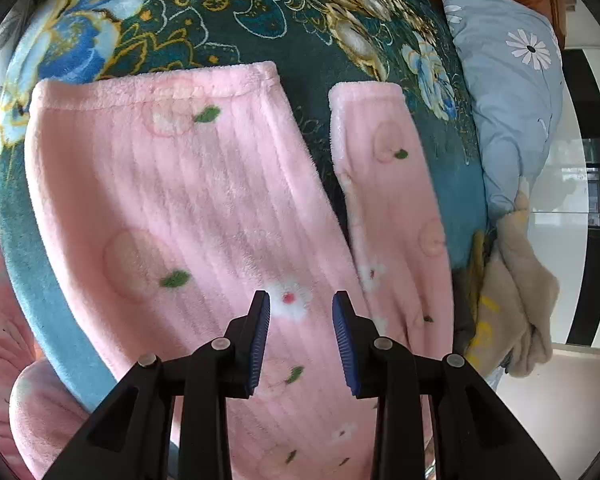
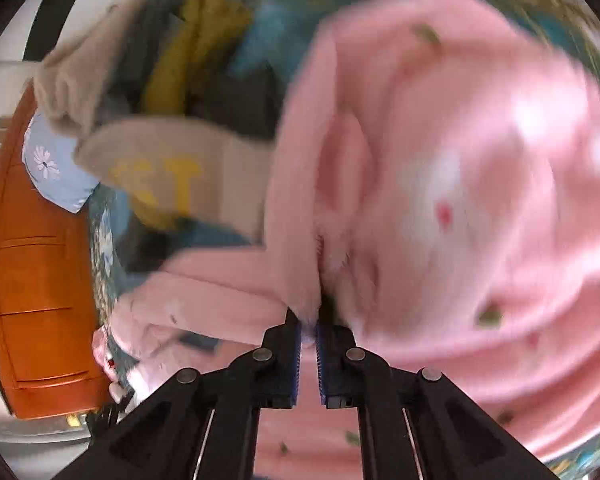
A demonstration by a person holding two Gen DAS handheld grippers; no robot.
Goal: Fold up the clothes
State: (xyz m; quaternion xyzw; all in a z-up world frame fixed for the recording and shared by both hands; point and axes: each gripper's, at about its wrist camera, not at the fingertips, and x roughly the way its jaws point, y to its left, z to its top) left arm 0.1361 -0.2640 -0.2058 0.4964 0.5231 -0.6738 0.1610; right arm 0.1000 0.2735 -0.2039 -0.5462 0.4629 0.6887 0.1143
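Pink pyjamas (image 1: 172, 208) lie spread on a teal floral blanket (image 1: 284, 24) that covers the bed; the left wrist view shows one broad panel with a hemmed top edge and one narrower sleeve or leg (image 1: 384, 200) just beside it, a strip of blanket between them. Its lower part is cut off behind the left gripper (image 1: 301, 308), whose two blue-padded fingers are spread apart above the fleece, holding nothing. More pink fleece (image 1: 4, 320) shows left of the pyjamas, cut off by the lens rim.

The right wrist view is heavily blurred. The right gripper (image 2: 308, 326) has its fingers pressed nearly together, pinching a fold of the pink fleece (image 2: 440, 184); what exact edge of the garment it holds is hard to make out, possibly a seam.

Right of the pyjamas in the left view lie one light-blue daisy pillow (image 1: 508, 92) and one beige garment (image 1: 516, 292) with yellow lettering, bunched in a heap with darker and mustard cloth (image 2: 196, 48) that I cannot count. One orange wooden drawer cabinet (image 2: 40, 280) stands beyond the pillow in the right view.
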